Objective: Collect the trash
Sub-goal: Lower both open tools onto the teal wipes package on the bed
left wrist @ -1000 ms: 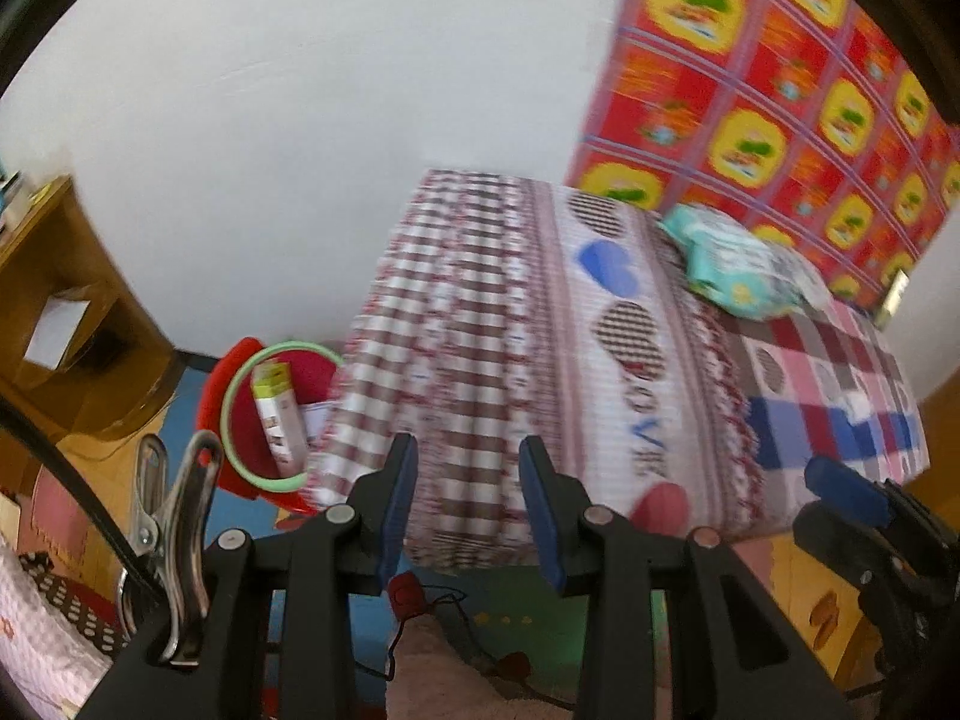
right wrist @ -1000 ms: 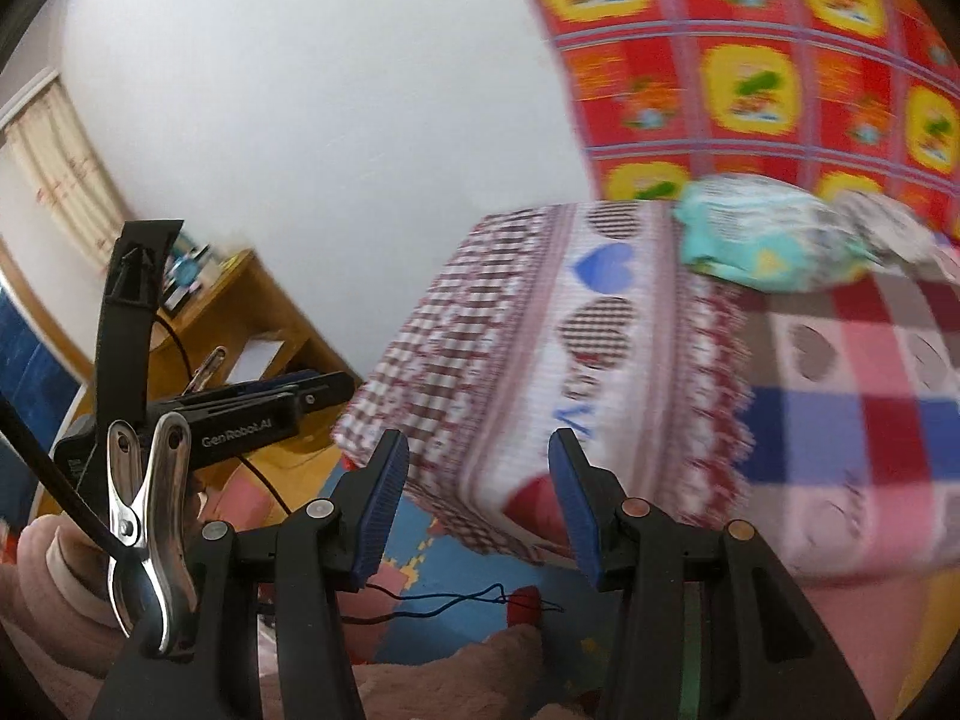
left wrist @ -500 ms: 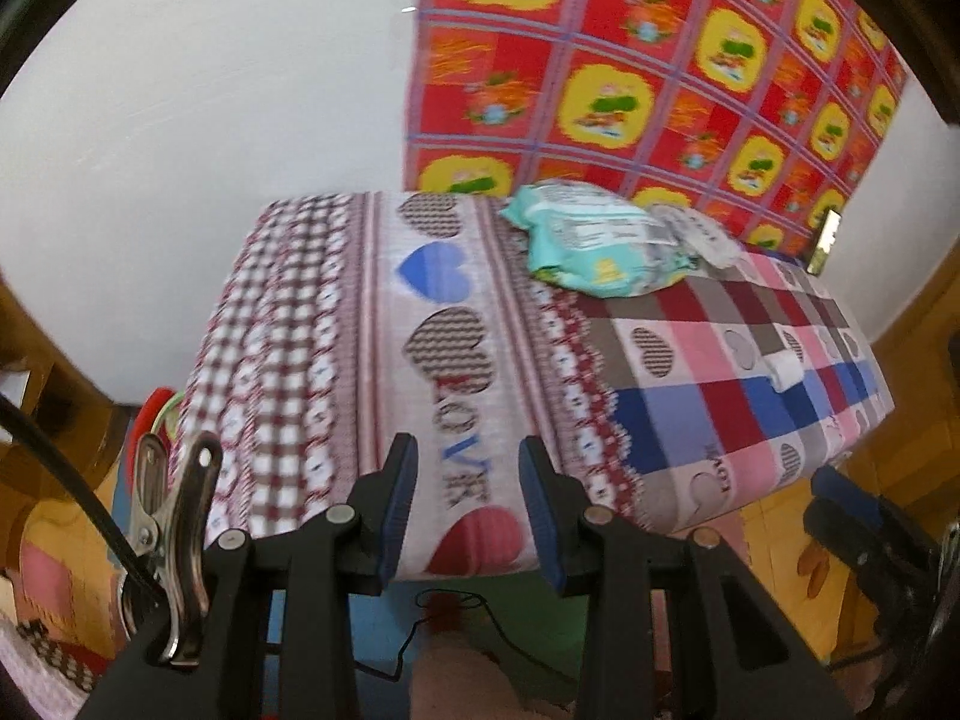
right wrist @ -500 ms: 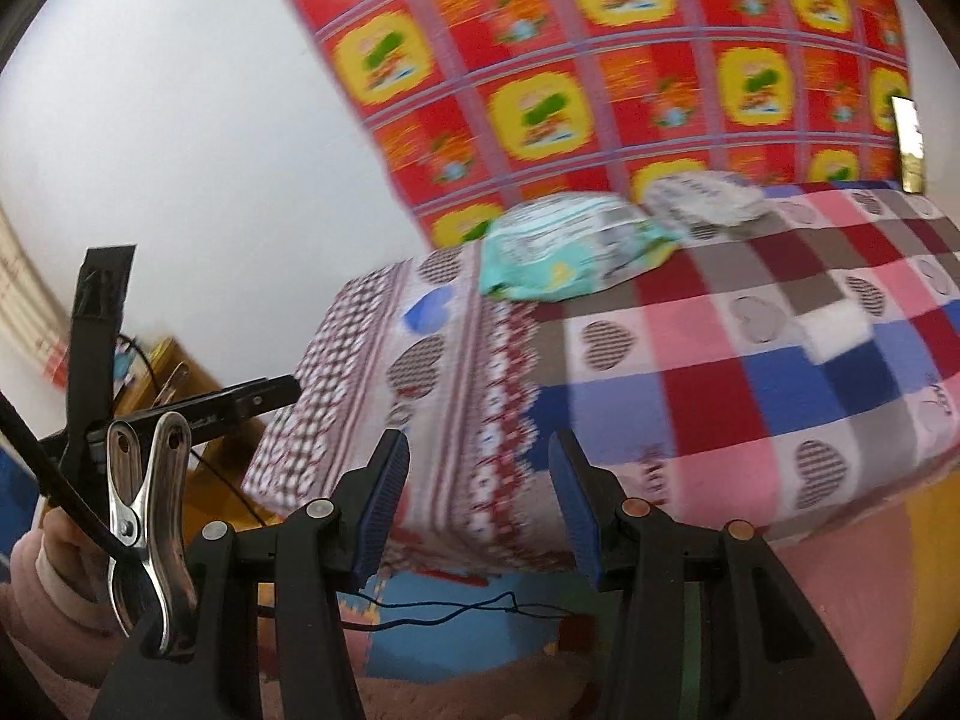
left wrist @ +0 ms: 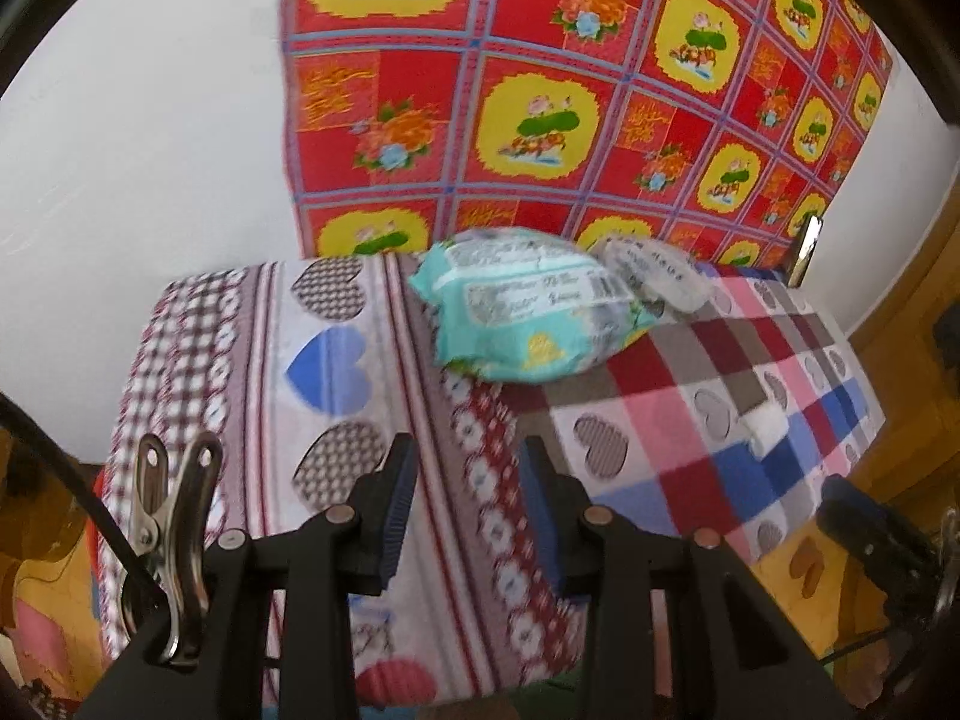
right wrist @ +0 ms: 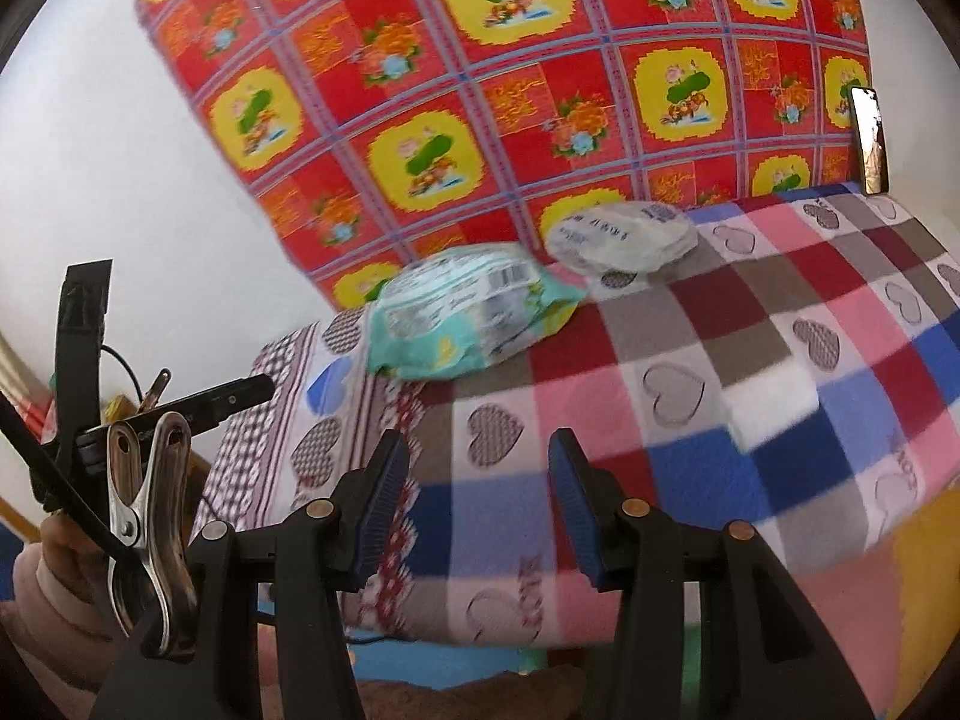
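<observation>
- Table (left wrist: 690, 414) under a checked heart cloth carries the trash at its back, near the red wall hanging.
- Teal wipes packet (left wrist: 522, 312) looks soft, light, slippery; pinch a crimped end.
- White crumpled wrapper (right wrist: 624, 237) touches it behind, flimsy.
- Left gripper (left wrist: 462, 510) and right gripper (right wrist: 477, 489) hover spread, empty.

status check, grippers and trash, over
Left gripper and right gripper open, empty. Teal packet and white wrapper lie on the blanket. Nothing blocking.
</observation>
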{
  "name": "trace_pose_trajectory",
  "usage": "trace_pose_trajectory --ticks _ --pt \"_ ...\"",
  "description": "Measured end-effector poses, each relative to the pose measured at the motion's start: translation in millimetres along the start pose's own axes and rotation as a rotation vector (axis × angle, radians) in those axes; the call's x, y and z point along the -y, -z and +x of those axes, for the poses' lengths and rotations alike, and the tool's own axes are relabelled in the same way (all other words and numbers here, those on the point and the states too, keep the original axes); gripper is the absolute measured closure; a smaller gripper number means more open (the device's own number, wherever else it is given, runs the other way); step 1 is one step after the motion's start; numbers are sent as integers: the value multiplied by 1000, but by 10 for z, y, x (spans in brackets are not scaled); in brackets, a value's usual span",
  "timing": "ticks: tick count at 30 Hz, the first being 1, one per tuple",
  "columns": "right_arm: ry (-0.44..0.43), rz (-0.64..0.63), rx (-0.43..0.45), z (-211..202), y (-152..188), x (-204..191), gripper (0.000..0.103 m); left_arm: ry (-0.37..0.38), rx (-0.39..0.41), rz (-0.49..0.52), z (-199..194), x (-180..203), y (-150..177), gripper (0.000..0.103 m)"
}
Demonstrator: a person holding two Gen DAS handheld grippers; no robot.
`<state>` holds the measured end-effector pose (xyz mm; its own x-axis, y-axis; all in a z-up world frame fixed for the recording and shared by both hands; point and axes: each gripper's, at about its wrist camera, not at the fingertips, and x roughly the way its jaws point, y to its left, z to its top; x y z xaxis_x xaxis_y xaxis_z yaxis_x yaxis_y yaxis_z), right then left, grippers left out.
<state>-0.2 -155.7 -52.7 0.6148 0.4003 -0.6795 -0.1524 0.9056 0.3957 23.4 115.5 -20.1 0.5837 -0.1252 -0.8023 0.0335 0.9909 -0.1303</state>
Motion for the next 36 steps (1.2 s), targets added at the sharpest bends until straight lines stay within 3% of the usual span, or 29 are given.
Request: trace_pose_trajectory --ticks 9,20,32,36 --pt "3 44 -22 444 -487 180 53 -7 -37 -2 520 -48 -518 65" --pt "-33 -20 -93 1167 -995 225 52 -43 -52 -1 1071 -72 -891 57" --pt "-71 -55 -211 1945 -1137 343 49 -79 -126 -92 1698 -150 -1019 54" --pt "-58 -63 -238 2121 -1133 398 46 -87 -157 -96 1862 -135 -1005 42"
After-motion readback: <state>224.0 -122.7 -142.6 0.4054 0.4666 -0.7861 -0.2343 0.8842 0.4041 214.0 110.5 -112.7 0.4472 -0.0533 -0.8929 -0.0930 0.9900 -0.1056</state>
